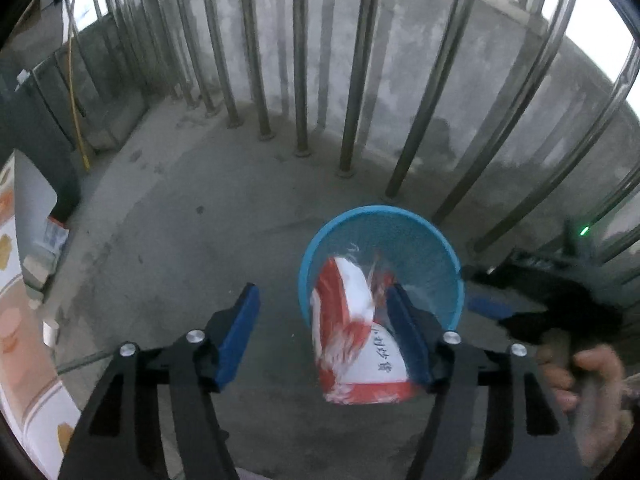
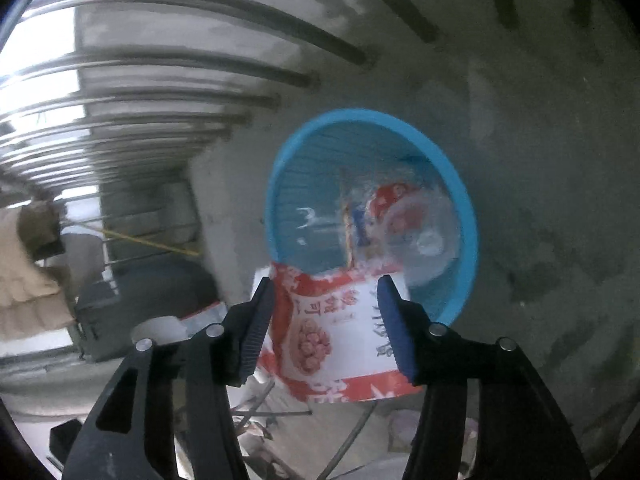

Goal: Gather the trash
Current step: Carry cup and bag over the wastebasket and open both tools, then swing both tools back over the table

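We find the red-and-white printed paper cup (image 2: 340, 328) between the jaws of the right gripper (image 2: 326, 328), which stand partly apart with the blue pads against the cup's two sides; we judge this a grip, though motion blur prevents certainty about firm contact on the left pad. The cup lies on its side relative to the jaws, its long axis running forward along the fingers, its torn rim end leading toward the round blue mesh plastic waste basket (image 2: 468, 216). That end overlaps the basket's near rim in the right wrist view.

From the left wrist view the same cup (image 1: 356, 344) hangs over the near rim of the basket (image 1: 456, 276), partly inside the opening and partly outside it. The basket stands on the grey concrete floor (image 1: 180, 240), near the row of steel railing bars (image 1: 352, 80) at the floor's far edge. Inside the basket we note clear plastic wrapping with red print (image 2: 400, 216).

The left gripper (image 1: 320, 332) has its jaws wide open and holds nothing; the cup merely shows in front of its right pad. The person's right hand (image 1: 584, 380) is visible at that view's right edge.

We judge the right gripper alone concerned in the coming move: the cup needs carrying further forward over the opening before the jaws part, or it may fall outside the near rim.
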### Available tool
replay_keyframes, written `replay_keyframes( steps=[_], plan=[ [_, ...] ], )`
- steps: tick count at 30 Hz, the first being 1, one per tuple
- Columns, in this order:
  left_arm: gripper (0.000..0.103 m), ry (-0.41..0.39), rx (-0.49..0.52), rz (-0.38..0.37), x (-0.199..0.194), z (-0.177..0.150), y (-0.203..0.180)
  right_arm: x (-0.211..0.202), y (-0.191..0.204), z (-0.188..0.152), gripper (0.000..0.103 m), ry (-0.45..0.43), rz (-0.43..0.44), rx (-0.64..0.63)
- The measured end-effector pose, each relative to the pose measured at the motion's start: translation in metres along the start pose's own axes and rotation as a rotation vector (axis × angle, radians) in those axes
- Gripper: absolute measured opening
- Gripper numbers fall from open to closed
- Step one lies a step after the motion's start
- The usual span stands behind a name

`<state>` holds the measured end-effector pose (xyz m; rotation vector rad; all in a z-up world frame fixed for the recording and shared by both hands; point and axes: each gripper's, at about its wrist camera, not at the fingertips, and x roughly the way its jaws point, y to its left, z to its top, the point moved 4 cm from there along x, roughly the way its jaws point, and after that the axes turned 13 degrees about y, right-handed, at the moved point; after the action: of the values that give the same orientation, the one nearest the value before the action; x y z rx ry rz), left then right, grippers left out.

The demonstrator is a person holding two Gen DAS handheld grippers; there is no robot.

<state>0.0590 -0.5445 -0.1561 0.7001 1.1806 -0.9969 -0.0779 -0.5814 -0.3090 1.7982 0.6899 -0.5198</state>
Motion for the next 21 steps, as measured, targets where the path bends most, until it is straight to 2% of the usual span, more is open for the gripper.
replay_keyframes(
  steps=[5, 14, 17, 21],
  plan=[
    [0.069, -0.029, -0.017, -0.018, -0.015, -0.006, 0.007, -0.008, -0.011, -0.005, 0.054, -0.008, -0.009, -0.003],
    [0.074, -0.087, -0.025, -0.048, -0.061, -0.022, 0.015, -0.035, 0.008, -0.020, 0.059, -0.067, -0.038, -0.107],
    [0.075, -0.109, -0.033, -0.065, -0.089, -0.032, 0.024, -0.030, 0.024, -0.033, 0.059, -0.053, -0.075, -0.203],
    [0.078, -0.148, -0.048, -0.058, -0.125, -0.056, 0.045, 0.000, 0.048, -0.062, 0.059, 0.011, -0.149, -0.365]
  ],
)
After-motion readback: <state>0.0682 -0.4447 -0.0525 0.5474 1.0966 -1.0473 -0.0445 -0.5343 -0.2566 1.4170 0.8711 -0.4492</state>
